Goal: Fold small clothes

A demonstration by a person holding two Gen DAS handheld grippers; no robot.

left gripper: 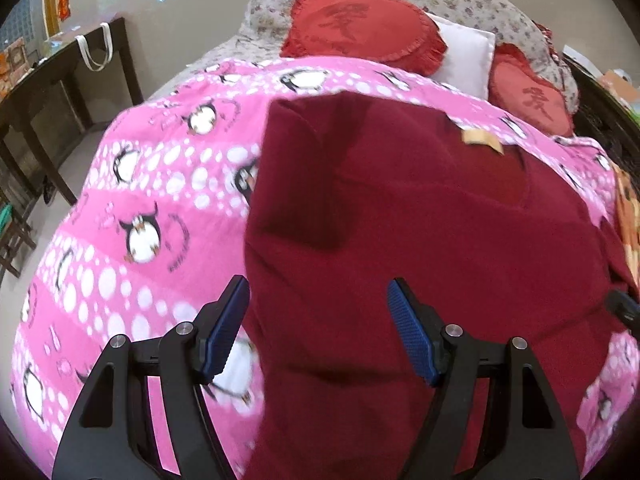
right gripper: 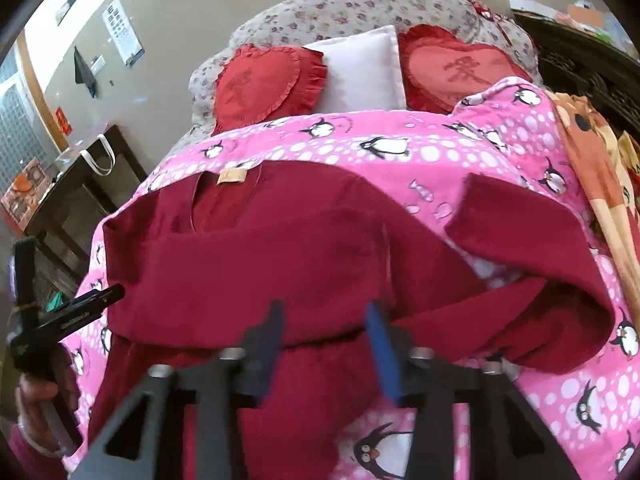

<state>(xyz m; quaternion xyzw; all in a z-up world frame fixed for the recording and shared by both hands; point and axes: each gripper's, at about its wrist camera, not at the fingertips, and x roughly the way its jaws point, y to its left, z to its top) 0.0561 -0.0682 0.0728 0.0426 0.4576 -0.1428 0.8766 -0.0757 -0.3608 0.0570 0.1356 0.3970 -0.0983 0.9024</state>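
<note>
A dark red sweater [left gripper: 420,220] with a tan neck label [left gripper: 482,141] lies on a pink penguin-print blanket [left gripper: 132,184]. My left gripper [left gripper: 318,282] is open just above the sweater's left edge, with nothing pinched. In the right wrist view the sweater [right gripper: 260,260] has its lower part folded up, and one sleeve [right gripper: 504,212] bends out to the right. The right gripper [right gripper: 324,306] hovers over that folded edge with its blue pads apart and not pressing the cloth. At the left of this view is the left gripper [right gripper: 100,296], held by a person's hand [right gripper: 40,400].
Two red heart-shaped cushions [right gripper: 260,84] [right gripper: 456,68] and a white pillow [right gripper: 360,72] lean on a floral headboard [right gripper: 360,4]. A dark wooden table [left gripper: 60,80] with a white bag stands to the left of the bed. An orange blanket [right gripper: 592,152] lies along the right edge.
</note>
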